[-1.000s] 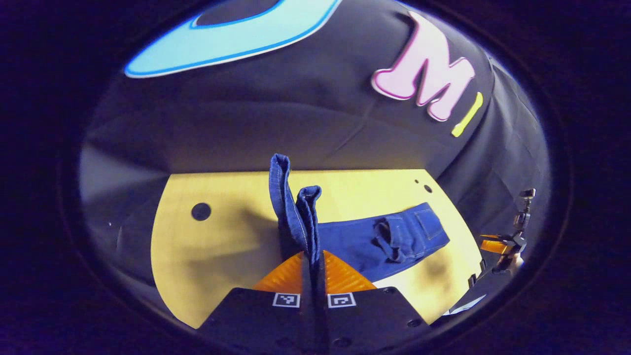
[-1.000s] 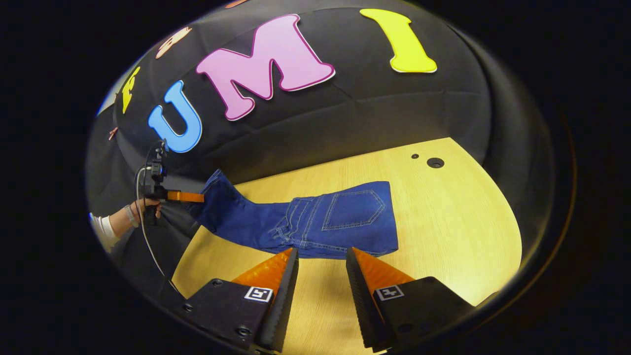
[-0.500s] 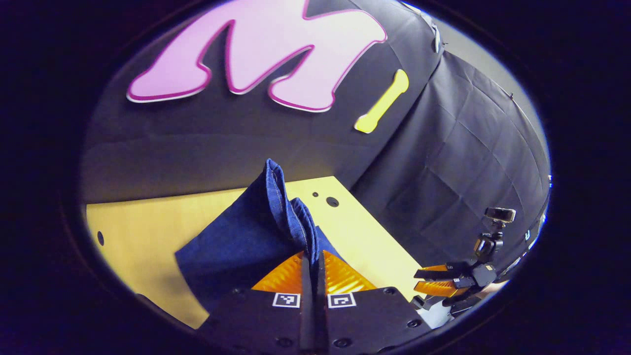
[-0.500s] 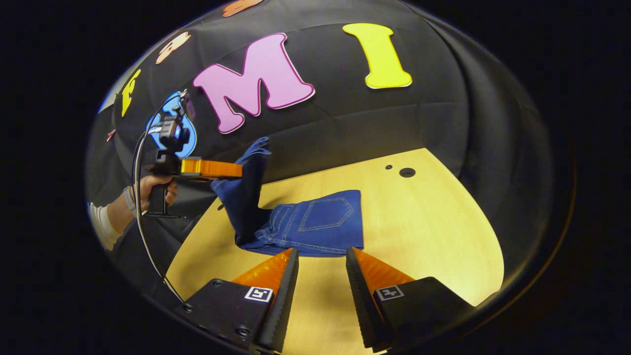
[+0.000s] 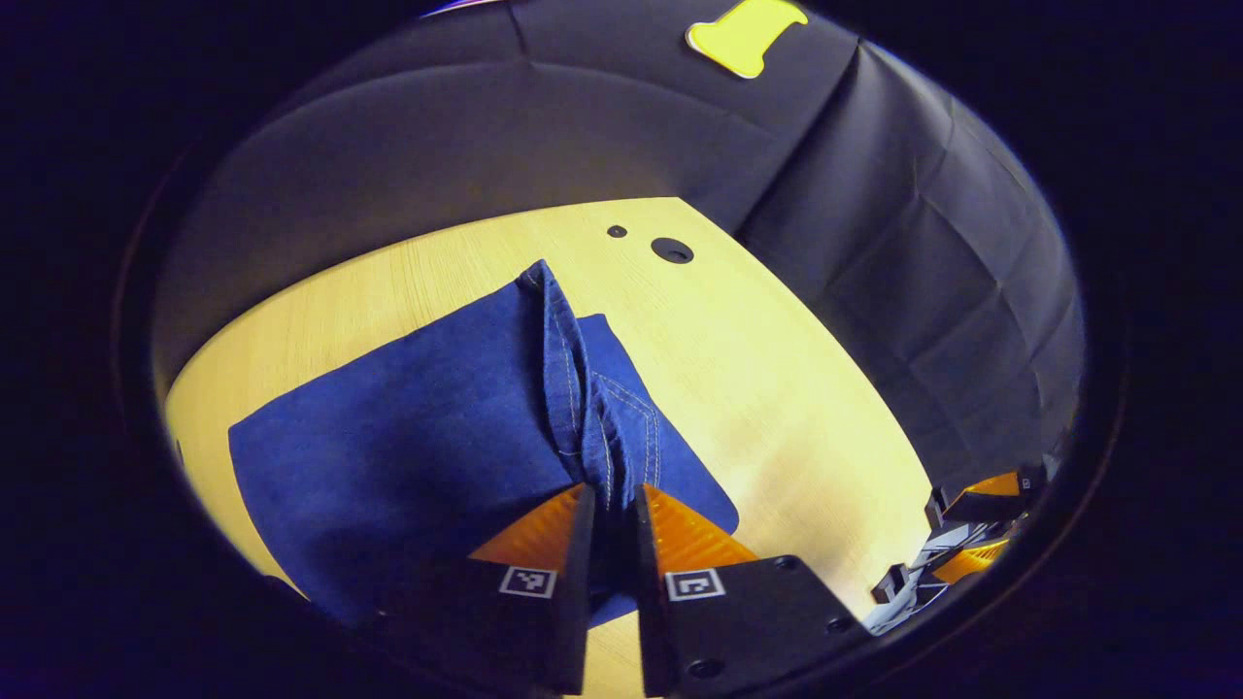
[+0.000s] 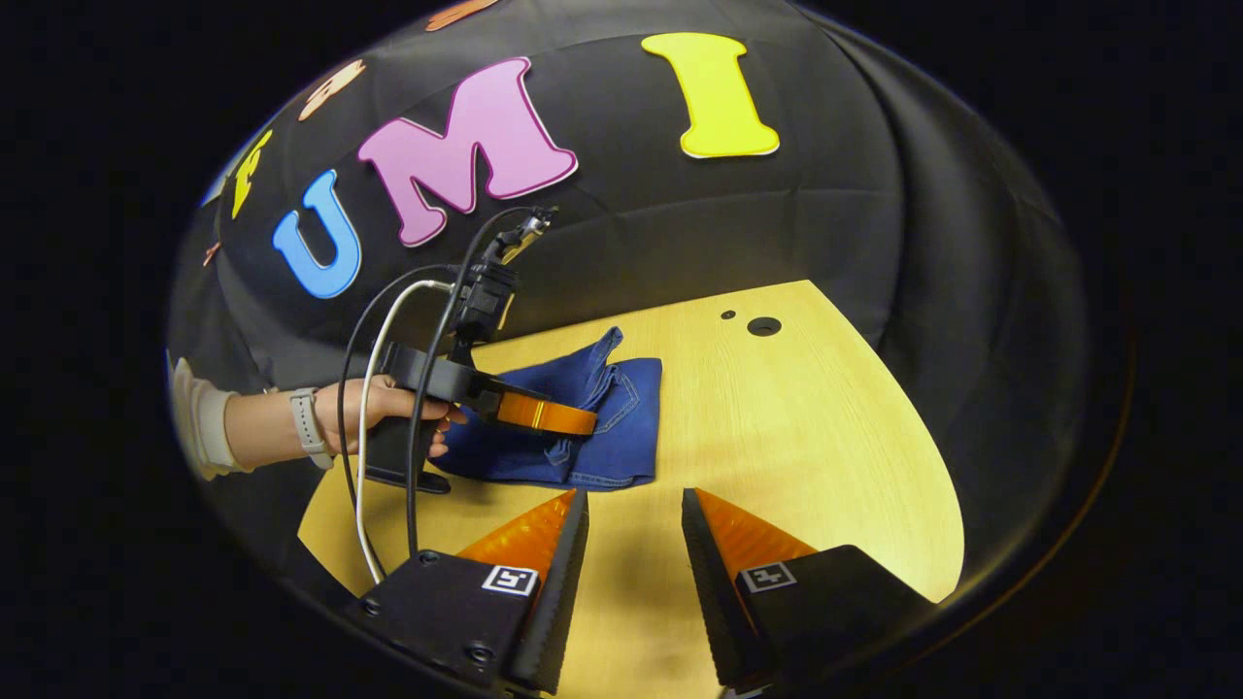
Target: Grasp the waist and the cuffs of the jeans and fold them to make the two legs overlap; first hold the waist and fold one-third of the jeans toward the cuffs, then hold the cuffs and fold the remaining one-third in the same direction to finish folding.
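The jeans point(image 5: 418, 437) are dark blue denim with pale contrast stitching, folded into a compact, roughly rectangular stack. They lie flat on the wooden tabletop point(image 5: 777, 388), toward its left side in the right gripper view point(image 6: 592, 427), well short of the far corner with the two round holes. One bunched ridge of hemmed cloth point(image 5: 573, 388) rises along the top of the stack, running toward the tabletop's far edge.

White sleeve point(image 6: 194, 422), pale wristwatch point(image 6: 305, 441), black tool point(image 6: 583, 419) body (square tags), looping cables point(image 6: 364, 456)
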Demonstrator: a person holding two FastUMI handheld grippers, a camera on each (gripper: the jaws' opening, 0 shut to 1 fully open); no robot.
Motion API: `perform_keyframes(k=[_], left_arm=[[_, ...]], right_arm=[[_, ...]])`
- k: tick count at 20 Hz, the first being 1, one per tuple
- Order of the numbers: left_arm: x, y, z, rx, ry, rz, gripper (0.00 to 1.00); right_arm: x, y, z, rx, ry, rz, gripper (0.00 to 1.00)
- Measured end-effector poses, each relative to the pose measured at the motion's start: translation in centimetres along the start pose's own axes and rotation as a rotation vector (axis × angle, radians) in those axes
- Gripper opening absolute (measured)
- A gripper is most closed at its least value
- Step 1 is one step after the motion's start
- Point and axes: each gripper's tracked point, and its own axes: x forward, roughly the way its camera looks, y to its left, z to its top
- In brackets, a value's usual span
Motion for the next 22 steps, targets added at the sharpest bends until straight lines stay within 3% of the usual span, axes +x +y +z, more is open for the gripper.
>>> perform_keyframes(k=[2,3,4,5,6,9,12,17,22], left_arm=[[-2.1,-2.1,1.2,-0.011,-0.075,-0.038,0.77],[-2.7,-2.6,2.3,0.001,-0.137,-0.029,0.96],[-4.8,-2.5,3.1,0.024,-0.211,-0.007,0.99],[-7.2,-2.7,4.0,0.047,-0.294,0.011,0.97],[-10.1,-3.3,4.7,0.07,-0.378,0.027,0.97],[-19.8,-4.8,4.5,0.16,-0.615,0.132,0.97],[-27.5,-6.9,0.8,0.214,-0.786,0.26,0.97],[-35.0,-9.9,-8.2,0.127,-0.9,0.375,0.96],[-42.0,-13.6,-14.4,0.108,-0.951,0.433,0.96]], right_arm=[[-0.1,-0.4,0.6,-0.019,-0.011,-0.001,0.6],[-0.3,-0.7,0.9,-0.039,-0.019,-0.014,0.47],[-0.8,-0.9,1.4,-0.068,-0.032,-0.034,0.6],[-1.6,-0.8,2.0,-0.106,-0.056,-0.046,0.48],[-2.5,-0.3,2.9,-0.141,-0.09,-0.053,0.62],[-6.2,2.3,5.1,-0.217,-0.189,-0.055,0.67],[-11.0,6.3,6.4,-0.256,-0.295,-0.036,0.72],[-19.3,14.0,4.9,-0.292,-0.388,0.03,0.76],[-25.5,16.9,3.5,-0.317,-0.468,-0.021,0.8]])
